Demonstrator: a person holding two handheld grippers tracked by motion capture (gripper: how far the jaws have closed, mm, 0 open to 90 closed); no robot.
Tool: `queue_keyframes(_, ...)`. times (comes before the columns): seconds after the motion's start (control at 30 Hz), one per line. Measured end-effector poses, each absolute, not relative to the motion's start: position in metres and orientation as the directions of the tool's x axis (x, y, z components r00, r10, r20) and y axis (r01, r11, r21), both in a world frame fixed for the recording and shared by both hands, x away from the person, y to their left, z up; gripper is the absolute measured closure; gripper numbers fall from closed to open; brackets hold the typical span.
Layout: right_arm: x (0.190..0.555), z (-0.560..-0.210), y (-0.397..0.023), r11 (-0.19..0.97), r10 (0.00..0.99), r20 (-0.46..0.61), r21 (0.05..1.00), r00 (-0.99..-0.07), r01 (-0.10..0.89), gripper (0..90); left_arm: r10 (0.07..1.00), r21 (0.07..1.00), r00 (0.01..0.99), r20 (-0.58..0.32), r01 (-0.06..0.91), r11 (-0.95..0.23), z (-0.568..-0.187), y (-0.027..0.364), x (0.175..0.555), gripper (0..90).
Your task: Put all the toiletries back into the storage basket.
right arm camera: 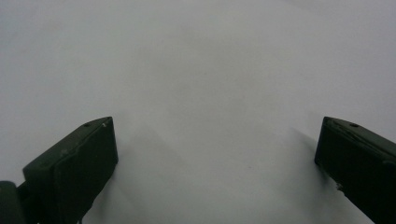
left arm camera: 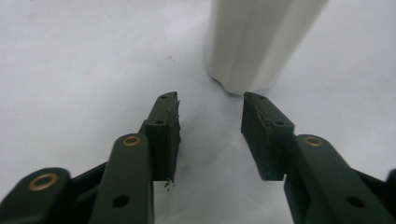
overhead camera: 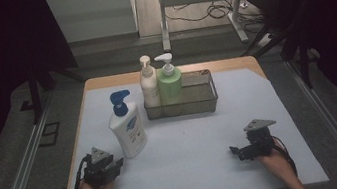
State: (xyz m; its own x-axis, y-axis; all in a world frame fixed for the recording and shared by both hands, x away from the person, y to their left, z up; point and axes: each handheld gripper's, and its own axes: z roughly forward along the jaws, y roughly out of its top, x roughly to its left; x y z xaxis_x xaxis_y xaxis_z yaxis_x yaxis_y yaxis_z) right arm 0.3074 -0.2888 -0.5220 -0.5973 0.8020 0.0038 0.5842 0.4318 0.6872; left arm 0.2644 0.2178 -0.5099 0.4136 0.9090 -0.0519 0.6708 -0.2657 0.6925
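Note:
A white lotion bottle (overhead camera: 127,128) with a blue pump stands upright on the pale table top, left of centre. My left gripper (overhead camera: 117,162) rests on the table just in front of it, held by a hand. In the left gripper view the bottle's white base (left arm camera: 254,42) stands just beyond the tips of the left gripper (left arm camera: 210,100), slightly to the right; the jaws are partly apart with nothing between them. My right gripper (overhead camera: 234,151) lies at the front right, far from the bottle. Bare table surface lies between the wide-spread jaws of the right gripper (right arm camera: 217,126).
A dark wire basket (overhead camera: 205,100) stands behind the middle of the table. A cream pump bottle (overhead camera: 148,82) and a green pump bottle (overhead camera: 170,81) stand in its left end. The table (overhead camera: 189,142) has a wooden edge at the back; a desk frame and cables lie beyond.

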Motion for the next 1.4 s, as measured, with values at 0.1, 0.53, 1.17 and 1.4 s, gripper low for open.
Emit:
queue_keyframes(0.1, 0.307, -0.522, -0.289, 0.432, 0.802, 0.003, 0.687, -0.597, 0.584, 0.0, 0.91, 0.689, 0.408, -0.075, 0.681, -0.249, -0.51, 0.222, 0.271, 62.8)
queue_keyframes(0.53, 0.307, -0.522, -0.289, 0.431, 0.803, 0.003, 0.689, -0.597, 0.583, 0.0, 0.886, 0.691, 0.452, -0.1, 0.672, -0.265, -0.508, 0.22, 0.308, 88.2)
queue_keyframes(1.17, 0.307, -0.522, -0.289, 0.43, 0.803, 0.004, 0.69, -0.596, 0.582, 0.0, 0.859, 0.713, 0.484, -0.167, 0.661, -0.234, -0.511, 0.22, 0.329, 89.4)
queue_keyframes(1.4, 0.307, -0.522, -0.289, 0.429, 0.803, 0.003, 0.69, -0.596, 0.582, 0.0, 0.844, 0.715, 0.503, -0.185, 0.658, -0.236, -0.513, 0.216, 0.326, 89.4)
